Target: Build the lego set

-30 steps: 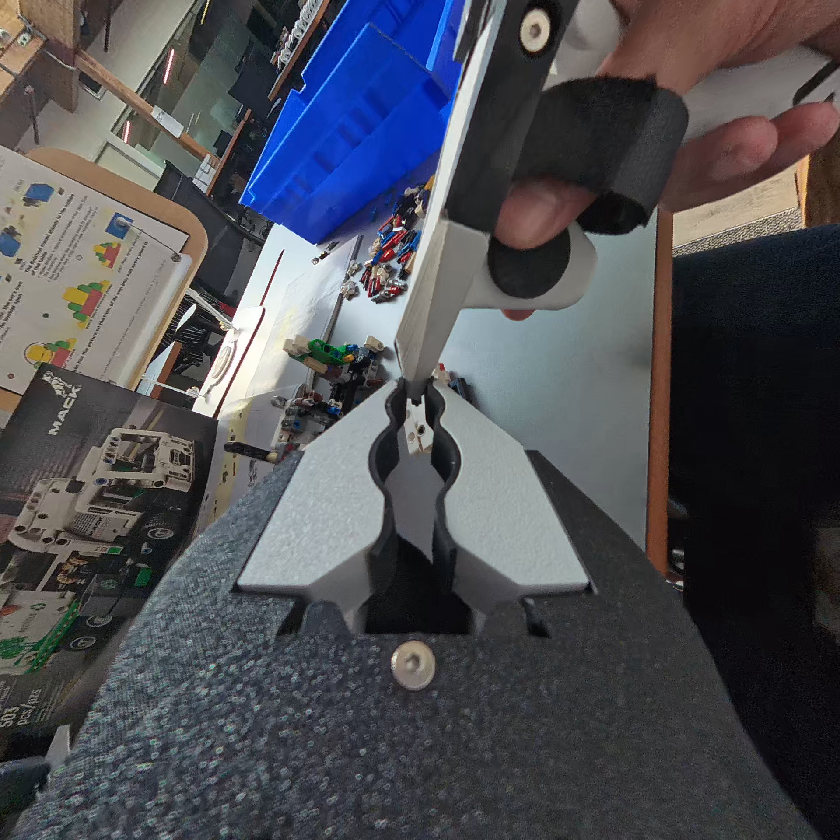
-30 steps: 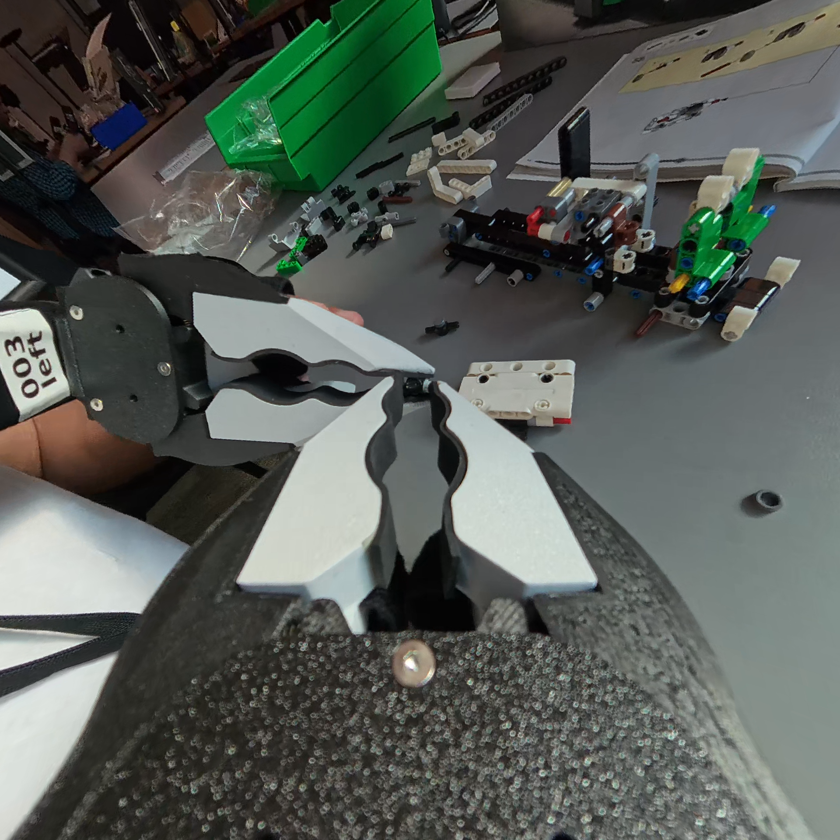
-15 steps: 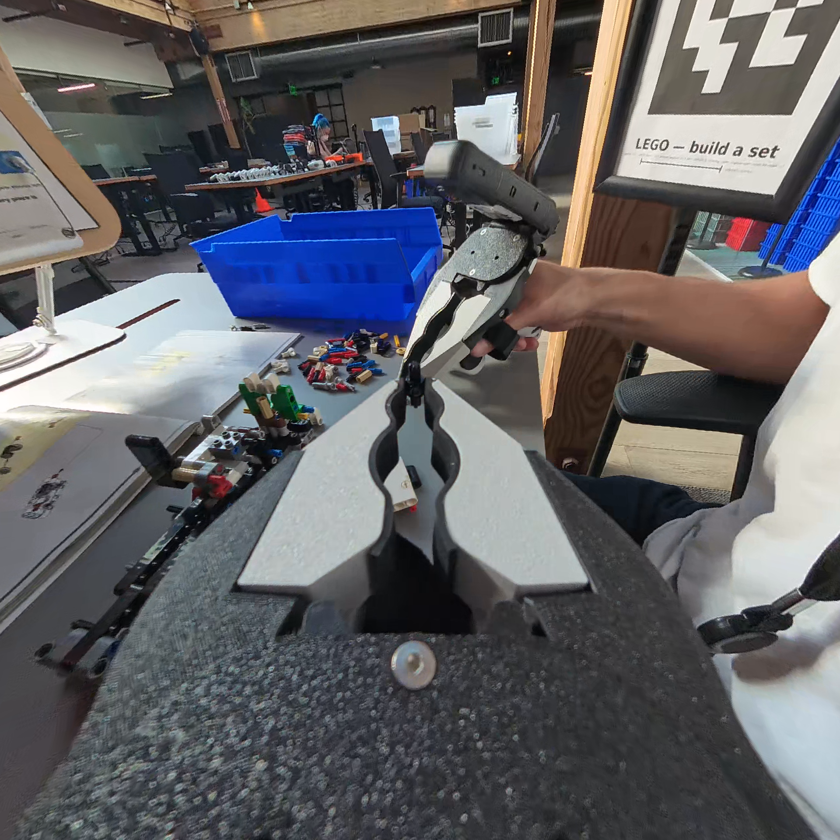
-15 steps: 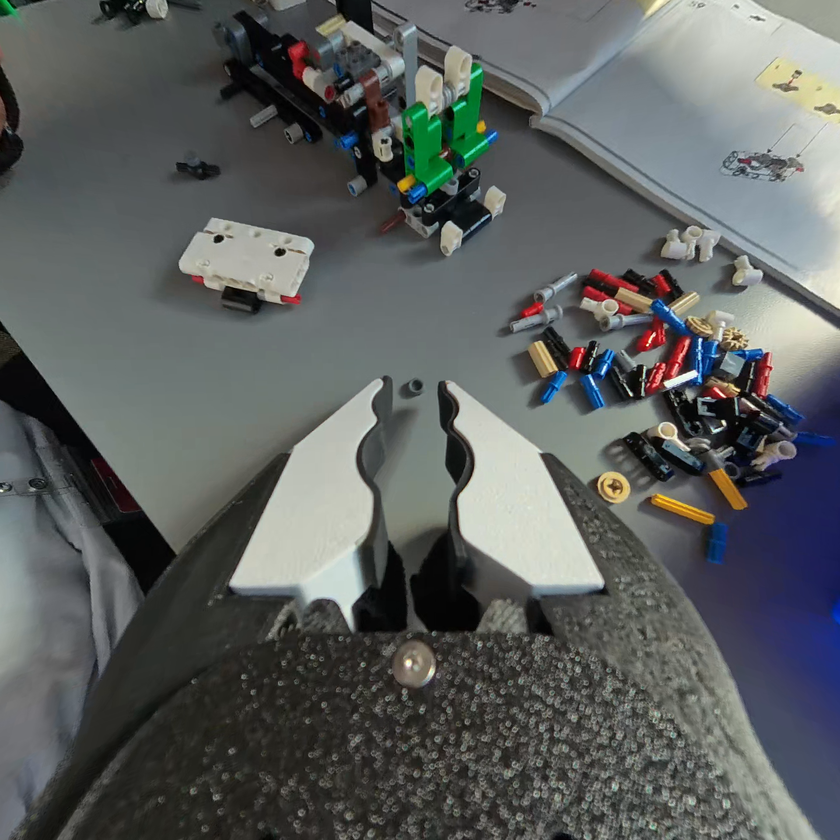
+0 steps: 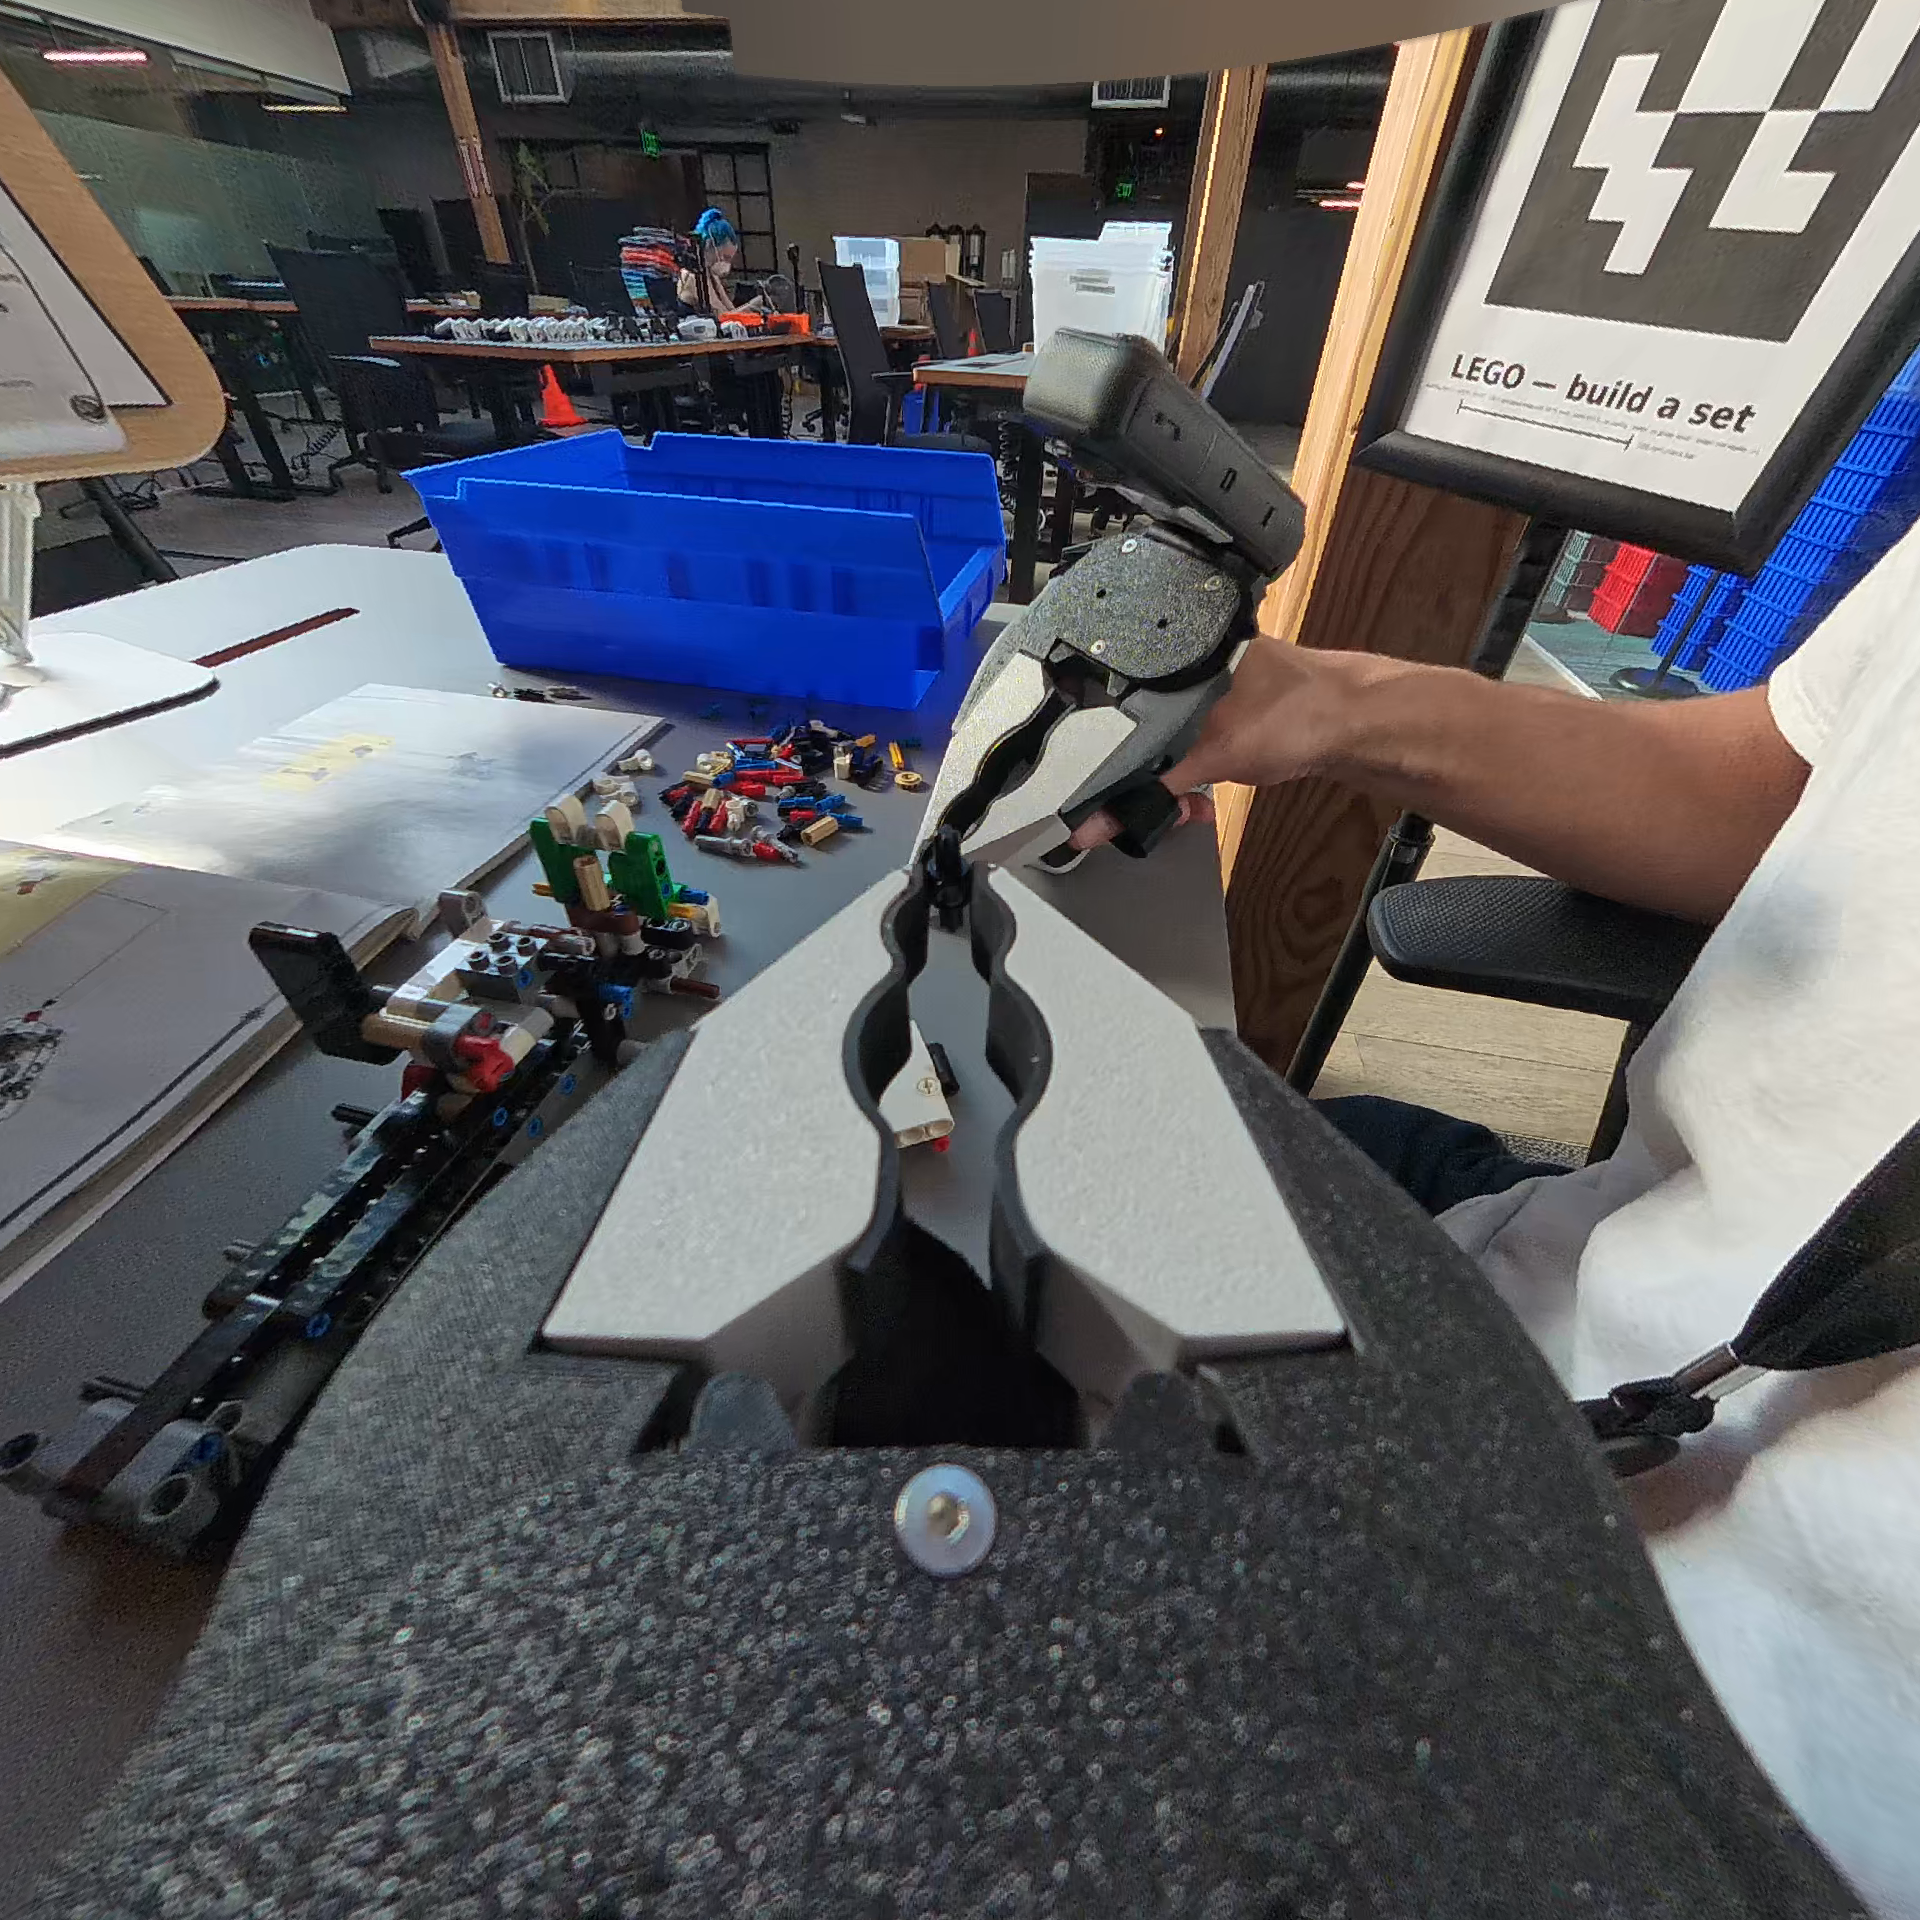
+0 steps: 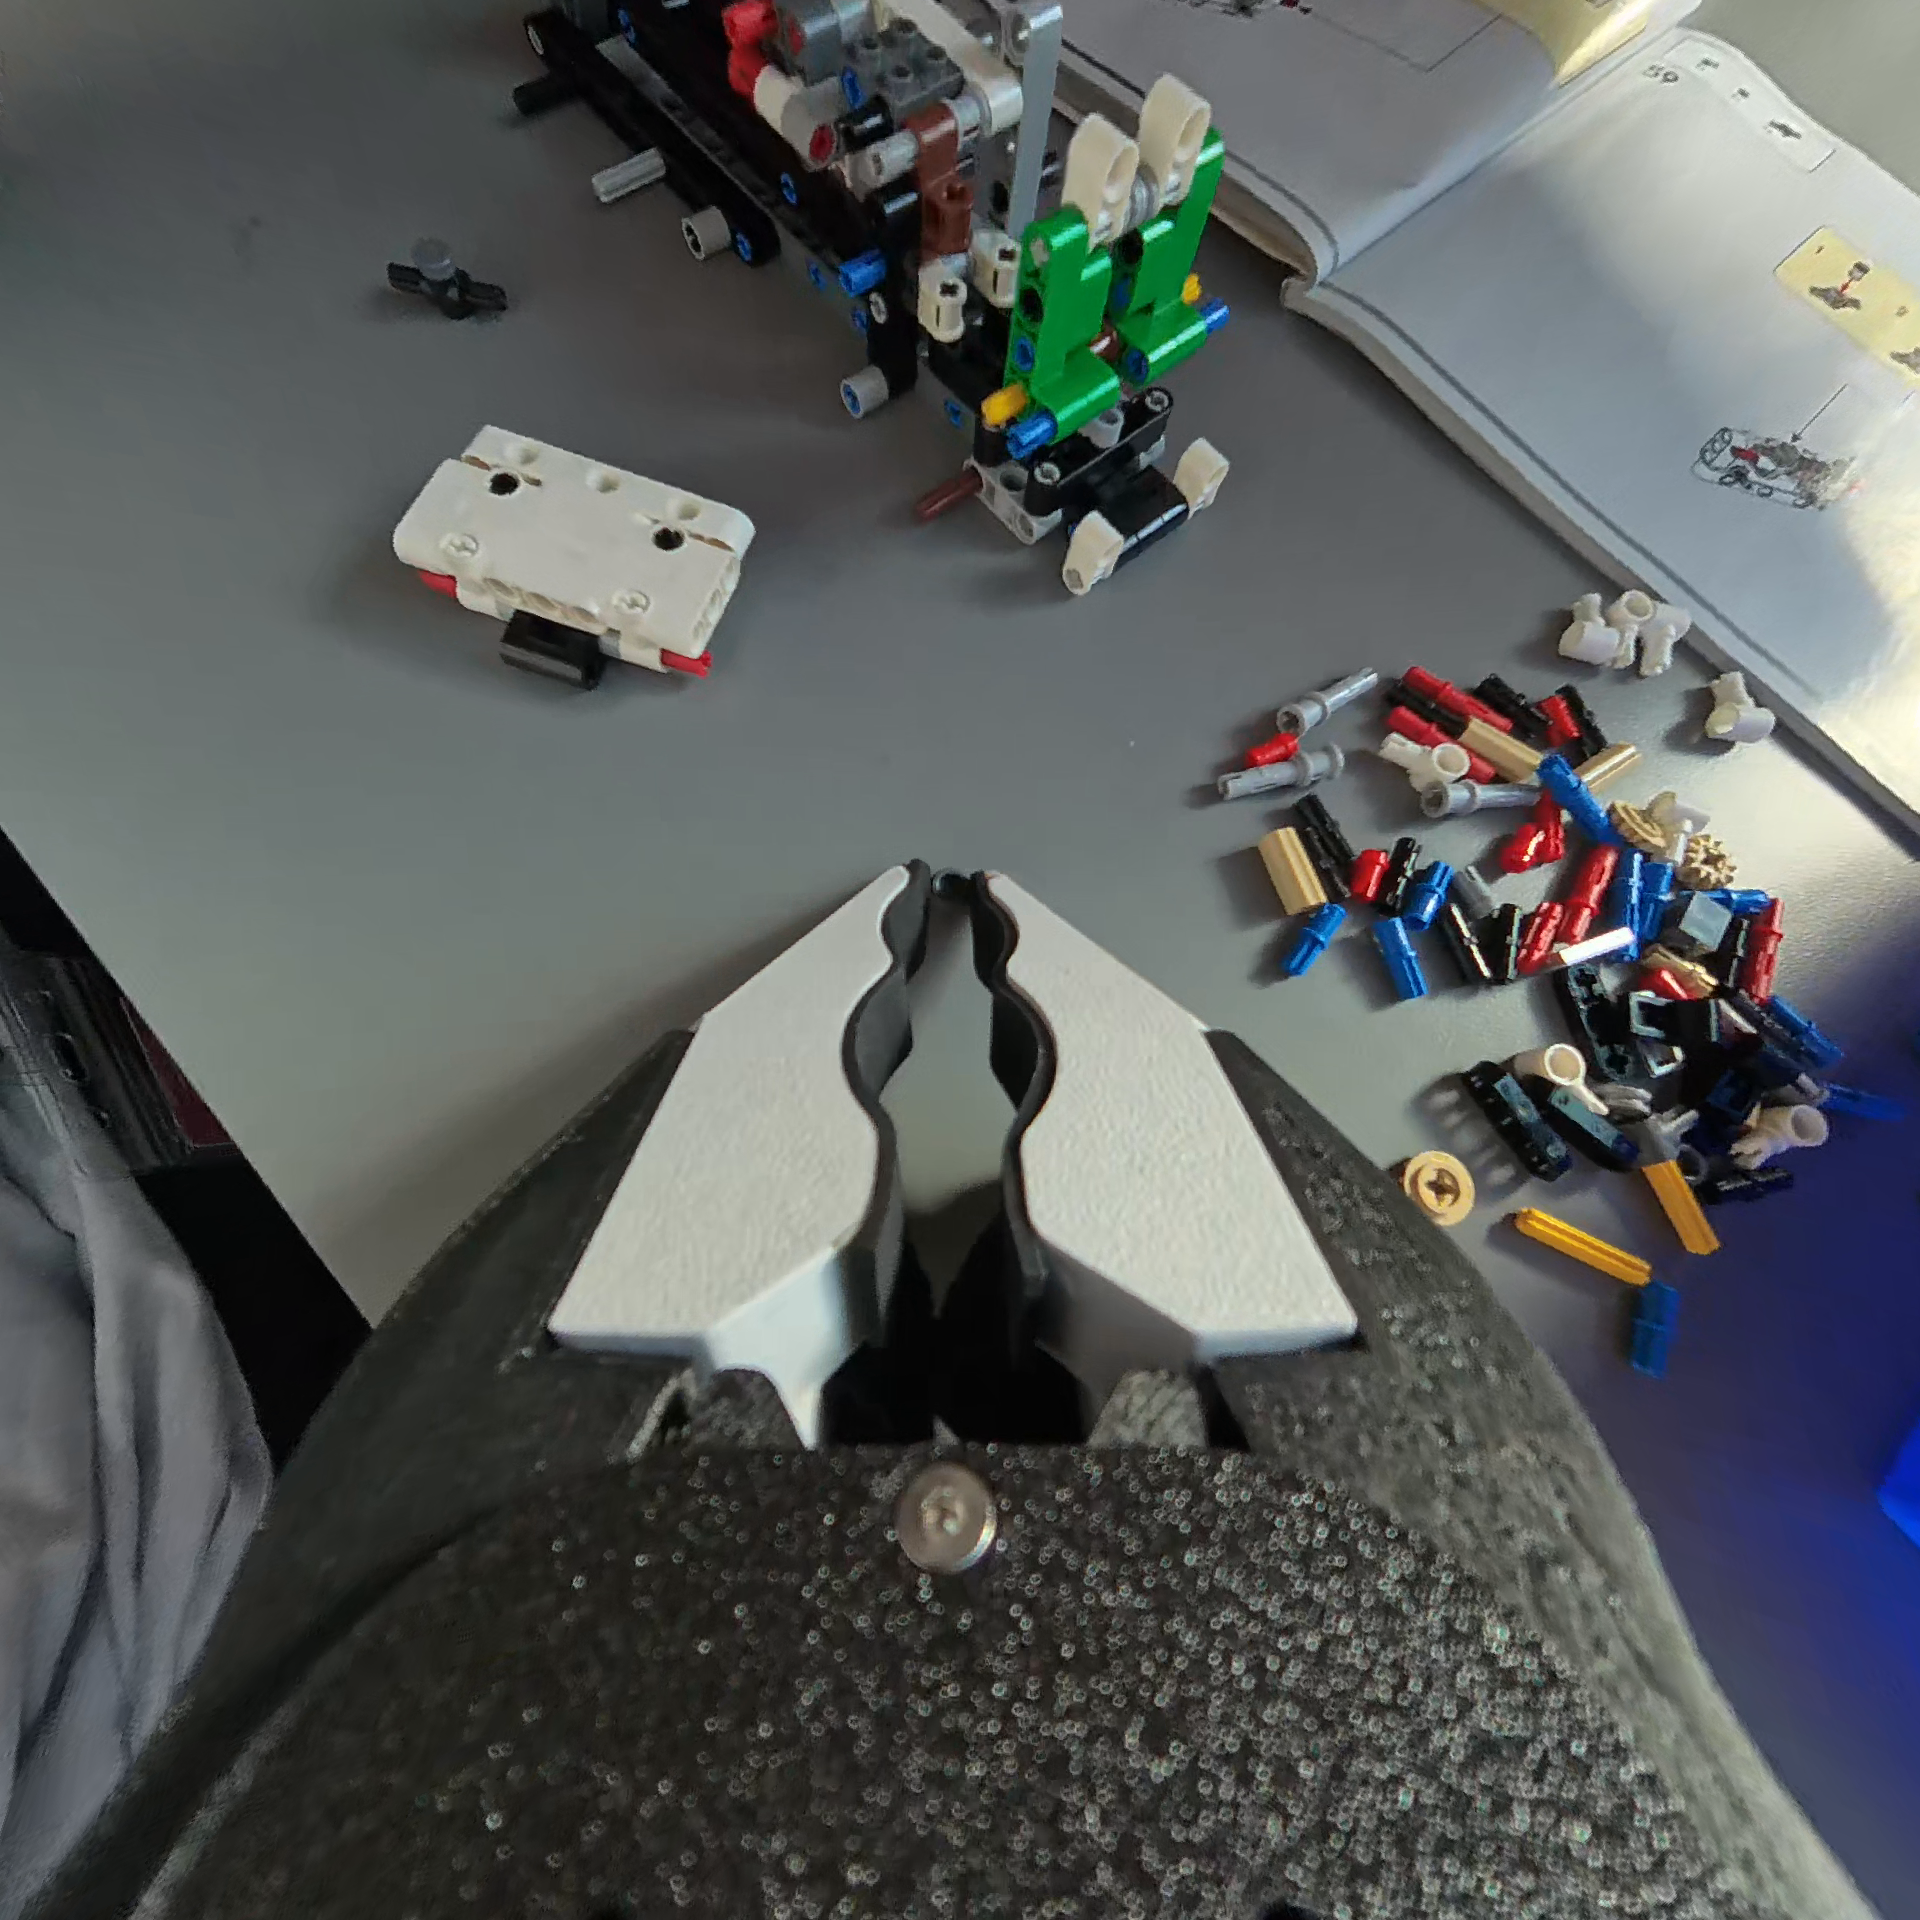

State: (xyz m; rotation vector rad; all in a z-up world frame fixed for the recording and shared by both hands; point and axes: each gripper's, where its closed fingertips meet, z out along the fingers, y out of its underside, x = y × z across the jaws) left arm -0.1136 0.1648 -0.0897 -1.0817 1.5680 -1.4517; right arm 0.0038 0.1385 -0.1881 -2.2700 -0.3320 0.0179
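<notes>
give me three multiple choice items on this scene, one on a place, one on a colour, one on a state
1. Where is the white block relative to the pile of small pins in the right wrist view?
A. left of it
B. on top of it
C. inside the bin

2. What colour is the bin at the far side of the table?
A. red
B. blue
C. yellow

3. How do the fingers of the left gripper stand?
A. spread wide over the booklet
B. closed on a small black pin
C. wrapped round the white block

Answers:
1 A: the block lies apart on bare table, left of the pile.
2 B: its walls are bright blue in the left wrist view.
3 B: the small black pin is pinched between the fingertips.
</notes>
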